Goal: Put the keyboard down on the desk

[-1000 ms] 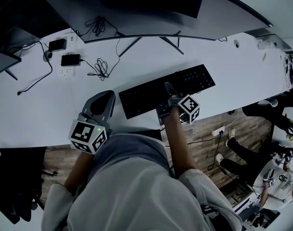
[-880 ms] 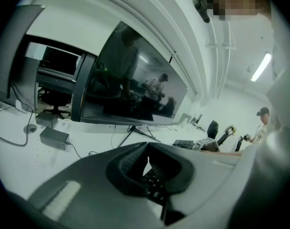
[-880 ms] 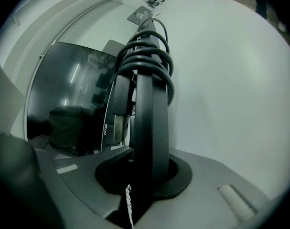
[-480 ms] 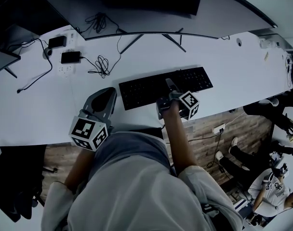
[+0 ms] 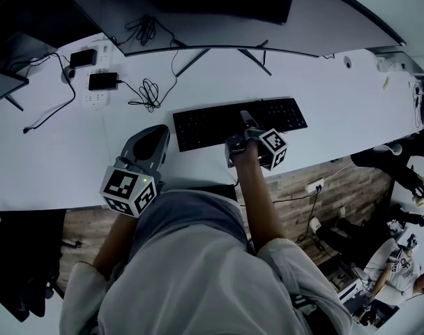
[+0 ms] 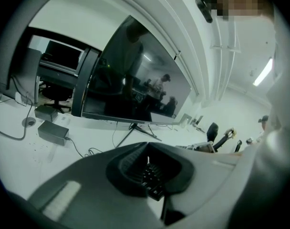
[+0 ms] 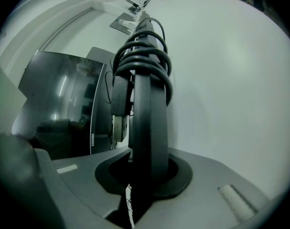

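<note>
The black keyboard (image 5: 238, 121) lies lengthwise over the white desk (image 5: 337, 96), in front of the monitor. My right gripper (image 5: 245, 124) is shut on its near long edge, right of the middle. In the right gripper view the keyboard (image 7: 147, 123) runs edge-on between the jaws, with its coiled cable (image 7: 145, 56) wrapped round it. I cannot tell whether it touches the desk. My left gripper (image 5: 150, 142) hovers left of the keyboard, shut and holding nothing; in the left gripper view its fingertips (image 6: 146, 146) meet.
A wide curved monitor (image 5: 219, 12) on a splayed stand spans the back of the desk. A power strip with chargers (image 5: 93, 89) and loose cables (image 5: 148, 93) sit at the back left. The desk's front edge runs under my arms. People sit beyond it, lower right (image 5: 400, 264).
The right gripper has carried the keyboard away from me toward the monitor, and it has turned more parallel to the desk edge. The left gripper has barely moved.
</note>
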Action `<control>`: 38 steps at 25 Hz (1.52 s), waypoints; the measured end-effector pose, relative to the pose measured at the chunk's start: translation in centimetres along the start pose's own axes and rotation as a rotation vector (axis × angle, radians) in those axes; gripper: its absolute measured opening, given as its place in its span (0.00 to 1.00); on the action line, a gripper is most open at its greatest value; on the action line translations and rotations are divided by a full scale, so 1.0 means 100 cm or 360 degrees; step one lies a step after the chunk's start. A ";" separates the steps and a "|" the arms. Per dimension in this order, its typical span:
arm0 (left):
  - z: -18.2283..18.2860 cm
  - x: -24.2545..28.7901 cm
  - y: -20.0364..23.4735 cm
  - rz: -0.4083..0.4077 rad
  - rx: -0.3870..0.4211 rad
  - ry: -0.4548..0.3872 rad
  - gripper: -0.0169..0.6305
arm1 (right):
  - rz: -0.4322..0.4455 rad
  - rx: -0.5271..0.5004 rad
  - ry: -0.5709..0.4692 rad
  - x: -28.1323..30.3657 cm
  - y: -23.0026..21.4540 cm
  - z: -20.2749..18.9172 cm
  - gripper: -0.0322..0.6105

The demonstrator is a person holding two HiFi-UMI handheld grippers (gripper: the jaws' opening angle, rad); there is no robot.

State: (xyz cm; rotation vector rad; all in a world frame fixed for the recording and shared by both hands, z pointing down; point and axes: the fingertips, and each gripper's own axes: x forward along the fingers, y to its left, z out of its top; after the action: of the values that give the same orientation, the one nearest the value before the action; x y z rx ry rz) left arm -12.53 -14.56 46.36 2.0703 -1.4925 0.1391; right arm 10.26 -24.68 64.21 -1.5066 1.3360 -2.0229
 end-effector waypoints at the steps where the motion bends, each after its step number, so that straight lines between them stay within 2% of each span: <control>1: 0.000 0.000 0.001 -0.0001 -0.0004 0.0000 0.03 | -0.0006 -0.0006 -0.0009 0.001 0.000 0.000 0.16; 11: -0.004 -0.002 0.012 -0.0012 -0.0029 0.0003 0.03 | -0.0084 -0.0010 -0.0076 0.003 0.002 -0.001 0.19; 13: -0.003 -0.002 0.012 -0.0015 -0.0032 0.0000 0.03 | -0.0118 0.0002 -0.0078 0.003 0.000 -0.001 0.27; 15: -0.003 -0.002 0.012 -0.0021 -0.0050 -0.0006 0.03 | -0.0155 -0.0005 -0.0074 0.002 -0.002 -0.001 0.45; 18: -0.004 -0.004 0.012 -0.0030 -0.0065 -0.0007 0.03 | -0.0212 -0.0067 -0.0099 -0.002 0.000 0.000 0.56; 19: -0.005 -0.005 0.012 -0.0032 -0.0063 -0.0004 0.03 | -0.0229 -0.0078 -0.0108 -0.003 0.001 0.000 0.65; 28: -0.005 -0.007 0.012 -0.0045 -0.0047 -0.0003 0.03 | -0.0329 -0.0045 -0.0145 -0.010 -0.005 0.000 0.78; 38: -0.007 -0.007 -0.003 -0.0108 -0.0043 -0.0007 0.03 | -0.0283 0.0014 -0.0116 -0.021 -0.003 -0.006 0.78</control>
State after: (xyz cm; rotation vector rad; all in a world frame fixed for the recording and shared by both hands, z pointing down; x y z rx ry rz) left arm -12.36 -13.61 46.56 2.0983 -1.4170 0.0874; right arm 10.72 -22.78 63.22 -1.7330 1.2022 -2.0522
